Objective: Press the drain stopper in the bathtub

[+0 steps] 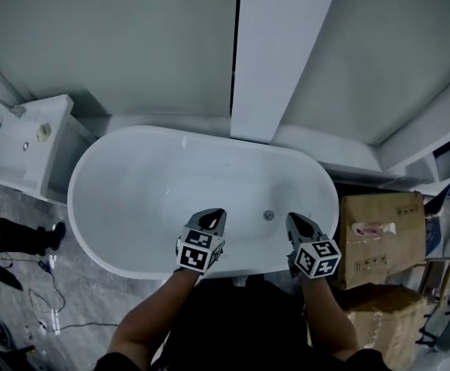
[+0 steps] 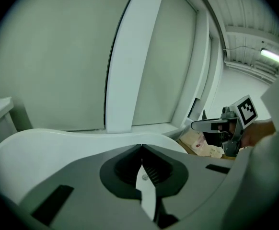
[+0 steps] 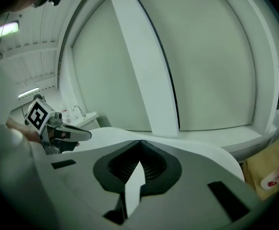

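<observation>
A white oval bathtub (image 1: pixel 132 238) fills the middle of the head view. Its small round metal drain stopper (image 1: pixel 269 216) sits on the tub floor, right of centre. My left gripper (image 1: pixel 212 216) hovers over the tub's near rim, left of the stopper and clear of it. My right gripper (image 1: pixel 296 219) hovers just right of the stopper, also apart from it. In both gripper views the jaws meet at their tips with nothing between them, left gripper (image 2: pixel 142 145) and right gripper (image 3: pixel 140 142). Neither gripper view shows the stopper.
A white sink cabinet (image 1: pixel 24 141) with a faucet stands at the tub's left end. Cardboard boxes (image 1: pixel 380 238) are stacked at its right end. A white pillar (image 1: pixel 275 52) rises behind the tub. Cables (image 1: pixel 47 284) and a person's foot (image 1: pixel 53 236) are on the floor at left.
</observation>
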Available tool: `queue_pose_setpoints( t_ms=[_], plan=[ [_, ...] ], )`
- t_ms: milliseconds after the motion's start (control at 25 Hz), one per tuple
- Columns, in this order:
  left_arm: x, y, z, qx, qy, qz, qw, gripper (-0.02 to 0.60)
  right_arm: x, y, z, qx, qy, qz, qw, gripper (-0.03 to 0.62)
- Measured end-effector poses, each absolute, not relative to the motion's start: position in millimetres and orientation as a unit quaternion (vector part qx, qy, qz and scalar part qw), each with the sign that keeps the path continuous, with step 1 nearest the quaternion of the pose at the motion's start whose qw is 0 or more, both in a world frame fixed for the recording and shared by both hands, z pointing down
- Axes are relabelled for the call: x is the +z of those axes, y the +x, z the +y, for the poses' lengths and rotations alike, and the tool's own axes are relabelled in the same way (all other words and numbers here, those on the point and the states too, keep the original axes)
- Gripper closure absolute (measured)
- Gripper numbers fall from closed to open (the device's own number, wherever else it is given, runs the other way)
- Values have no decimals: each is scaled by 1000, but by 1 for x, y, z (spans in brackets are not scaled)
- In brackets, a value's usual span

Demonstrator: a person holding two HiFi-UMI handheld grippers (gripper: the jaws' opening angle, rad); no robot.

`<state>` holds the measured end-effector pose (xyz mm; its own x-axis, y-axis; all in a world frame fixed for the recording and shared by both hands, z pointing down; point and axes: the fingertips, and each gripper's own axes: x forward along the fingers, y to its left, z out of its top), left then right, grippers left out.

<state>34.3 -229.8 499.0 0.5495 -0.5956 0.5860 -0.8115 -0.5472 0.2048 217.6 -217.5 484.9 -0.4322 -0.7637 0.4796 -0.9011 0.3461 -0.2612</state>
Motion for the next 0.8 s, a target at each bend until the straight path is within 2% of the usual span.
queue_pose_setpoints(
  t_ms=[240, 520, 800],
  plan=[
    [441, 76, -192, 212, 857, -428, 193, 568, 431, 242, -182, 223, 485, -838, 111, 582],
    [391, 136, -158, 184, 869, -423, 179, 568, 377, 288, -142, 184, 471, -859, 81, 582],
    [337, 154, -153, 155, 883, -419, 140, 568, 330, 316, -131, 152, 483, -861, 38, 582]
  ],
)
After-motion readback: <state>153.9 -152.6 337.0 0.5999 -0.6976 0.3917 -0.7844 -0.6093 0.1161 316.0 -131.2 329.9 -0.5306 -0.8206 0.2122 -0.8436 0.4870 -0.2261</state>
